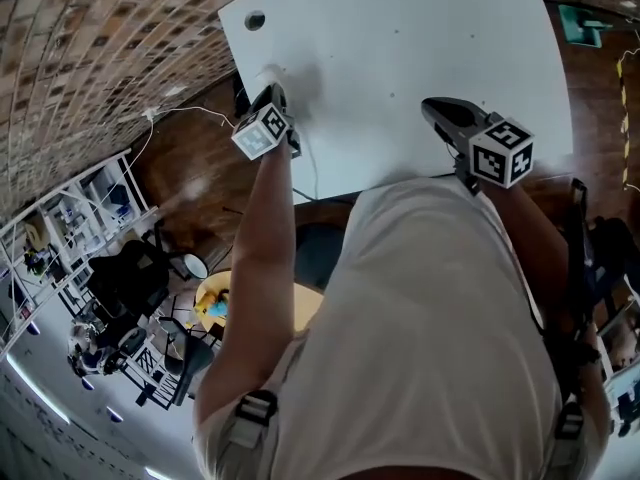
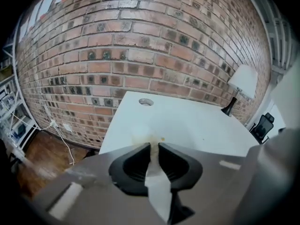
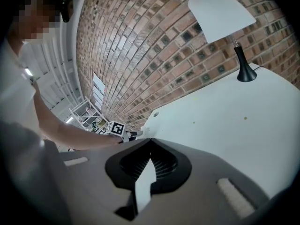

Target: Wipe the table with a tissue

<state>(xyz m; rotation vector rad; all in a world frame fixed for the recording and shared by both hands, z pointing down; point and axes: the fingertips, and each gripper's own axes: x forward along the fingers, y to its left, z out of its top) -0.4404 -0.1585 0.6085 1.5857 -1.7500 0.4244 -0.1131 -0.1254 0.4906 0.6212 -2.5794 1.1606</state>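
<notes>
At the left of the head view, the left gripper [image 1: 271, 96] sits at the near-left edge of the white table [image 1: 420, 48]. A pale wad of tissue [image 1: 271, 74] lies just past its tip on the tabletop. The bare left arm [image 1: 262, 258] reaches straight up the frame to it.

Only the left gripper view [image 2: 154, 146] shows the grip itself. The jaws are pinched on the tissue [image 2: 143, 134], which bunches out in front of them onto the table [image 2: 201, 121]. A small yellowish spot [image 2: 162, 138] sits just beside the wad. This view also shows the brick wall [image 2: 140, 41] behind the table. A round cable hole [image 2: 146, 102] lies near the far edge, and a white-shaded lamp [image 2: 243, 81] stands at the right. The head view cuts the lamp off.

Right of centre in the head view, the right gripper [image 1: 432, 108] points up-left over the table's near edge, well apart from the left one. The person's white shirt [image 1: 430, 328] fills the frame below it.

The right gripper view [image 3: 150, 139] shows jaw tips pressed together with nothing pinched between them. The left gripper [image 3: 133, 134] and its outstretched arm sit at the table's [image 3: 243, 125] corner beyond, angled down toward the surface. The lamp [image 3: 220, 13] rises at the upper right of that frame.
</notes>
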